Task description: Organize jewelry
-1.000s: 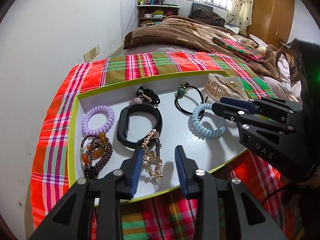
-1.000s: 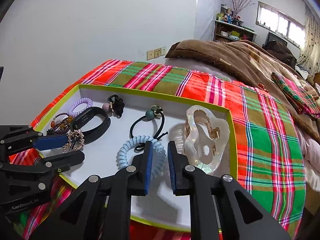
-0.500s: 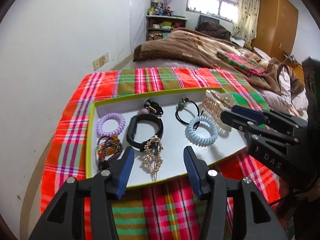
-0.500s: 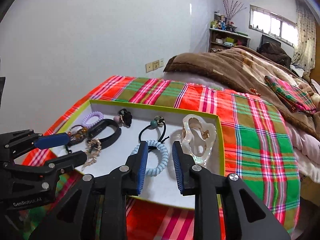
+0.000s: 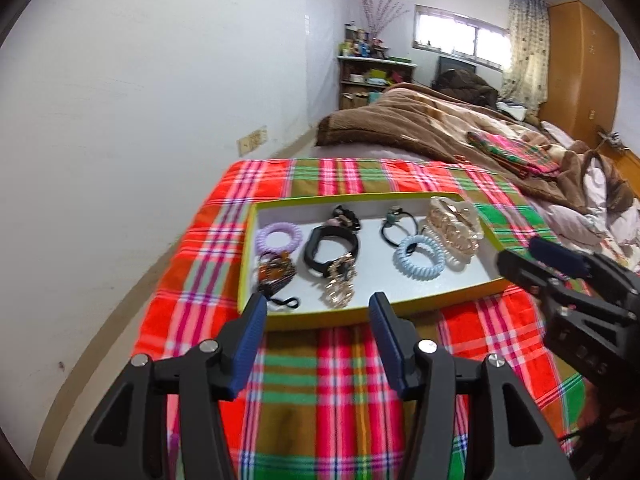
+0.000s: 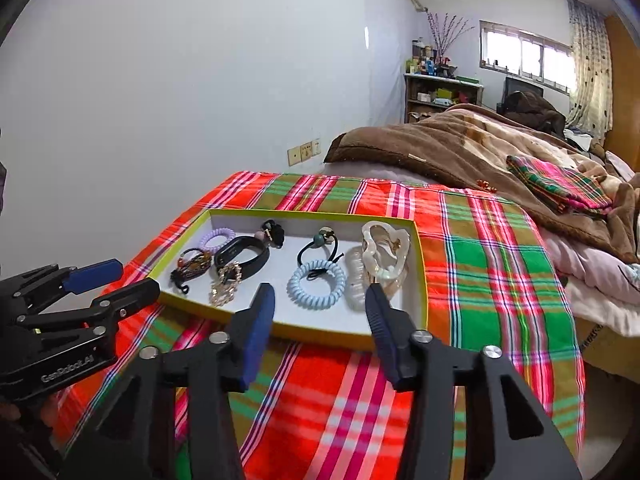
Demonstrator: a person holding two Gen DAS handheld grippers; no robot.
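Tray beyond empty hand-held gripper

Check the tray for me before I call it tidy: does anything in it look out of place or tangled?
Mostly neat. In the tray, the gold chain piece lies draped over the black band instead of apart from it, and the blue coil tie overlaps the black elastic. Nothing spilled outside.

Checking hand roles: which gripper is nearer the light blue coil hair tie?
Right. The right gripper sits just before the blue hair tie; the left gripper fronts the gold clip, farther left.
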